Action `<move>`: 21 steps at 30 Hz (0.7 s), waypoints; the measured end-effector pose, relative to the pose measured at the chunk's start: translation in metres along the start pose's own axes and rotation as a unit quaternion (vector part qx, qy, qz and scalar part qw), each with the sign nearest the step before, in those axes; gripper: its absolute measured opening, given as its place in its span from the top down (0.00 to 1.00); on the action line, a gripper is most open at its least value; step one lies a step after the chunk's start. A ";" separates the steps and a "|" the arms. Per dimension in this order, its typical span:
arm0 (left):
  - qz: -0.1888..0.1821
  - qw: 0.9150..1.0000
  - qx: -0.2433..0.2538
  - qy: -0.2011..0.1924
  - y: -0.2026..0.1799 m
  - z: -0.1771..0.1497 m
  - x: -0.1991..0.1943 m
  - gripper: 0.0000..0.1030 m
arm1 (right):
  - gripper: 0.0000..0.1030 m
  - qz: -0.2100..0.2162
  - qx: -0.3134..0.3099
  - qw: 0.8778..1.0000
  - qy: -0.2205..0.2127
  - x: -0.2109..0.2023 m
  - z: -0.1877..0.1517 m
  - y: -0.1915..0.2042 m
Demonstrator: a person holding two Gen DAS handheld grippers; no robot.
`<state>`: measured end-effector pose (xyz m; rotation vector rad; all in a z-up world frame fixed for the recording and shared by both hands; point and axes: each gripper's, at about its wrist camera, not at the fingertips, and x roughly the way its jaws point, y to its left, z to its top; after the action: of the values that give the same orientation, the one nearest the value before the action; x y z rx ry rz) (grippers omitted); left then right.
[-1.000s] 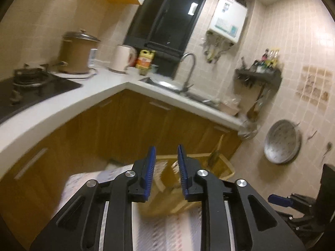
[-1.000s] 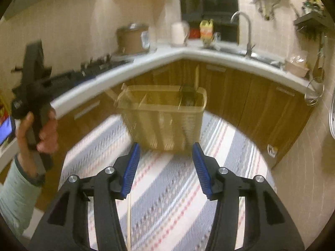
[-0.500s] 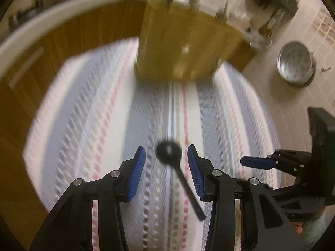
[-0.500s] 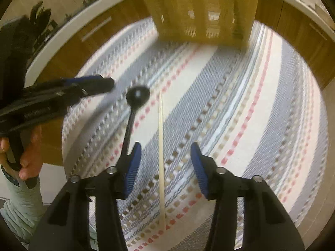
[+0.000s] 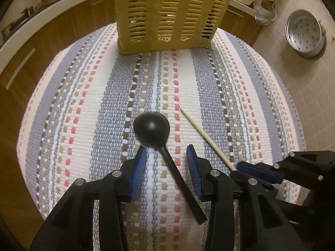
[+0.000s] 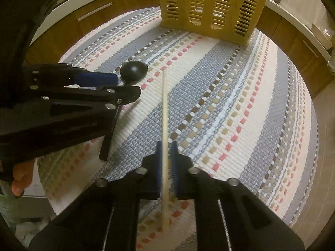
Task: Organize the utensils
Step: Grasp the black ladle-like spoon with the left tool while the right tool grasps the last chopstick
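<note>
On striped rug, before yellow basket: left gripper straddling black ladle, fingers apart, not touching; right gripper clamped on chopstick.

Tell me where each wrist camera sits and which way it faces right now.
Left wrist: on the left gripper, aimed steeply down at the striped mat; its open fingers straddle the black spoon; the right gripper shows.
Right wrist: on the right gripper, aimed down; its fingers are shut on the chopstick; the left gripper and a hand show.
Shared: spoon, chopstick, mat, yellow basket.
</note>
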<state>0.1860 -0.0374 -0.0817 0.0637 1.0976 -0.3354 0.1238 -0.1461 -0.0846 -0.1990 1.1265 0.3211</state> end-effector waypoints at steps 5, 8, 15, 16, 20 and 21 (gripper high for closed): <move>0.030 0.999 0.029 -0.009 -0.011 -0.006 0.002 0.64 | 0.96 -0.005 0.051 0.999 -0.011 -0.006 0.002 -0.030; 0.031 0.999 0.033 -0.012 -0.012 0.002 0.001 0.65 | 0.96 -0.005 0.082 0.997 -0.015 -0.011 0.004 -0.052; 0.040 0.996 0.074 -0.019 -0.019 0.002 0.001 0.78 | 0.95 -0.010 0.101 0.995 0.015 -0.005 0.006 -0.077; 0.039 0.995 0.090 -0.023 -0.020 0.002 0.000 0.83 | 0.95 -0.006 0.102 0.995 0.020 -0.004 0.007 -0.078; 0.020 0.990 0.139 -0.026 -0.027 -0.004 -0.002 0.88 | 0.95 0.013 0.117 0.993 0.030 0.000 0.019 -0.090; 0.023 0.988 0.149 -0.026 -0.029 -0.005 -0.002 0.87 | 0.94 0.017 0.122 0.992 0.034 0.002 0.024 -0.094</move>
<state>0.1723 -0.0632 -0.0794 0.3448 0.9866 -0.4549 0.1776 -0.2264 -0.0772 0.0261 1.2262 0.2049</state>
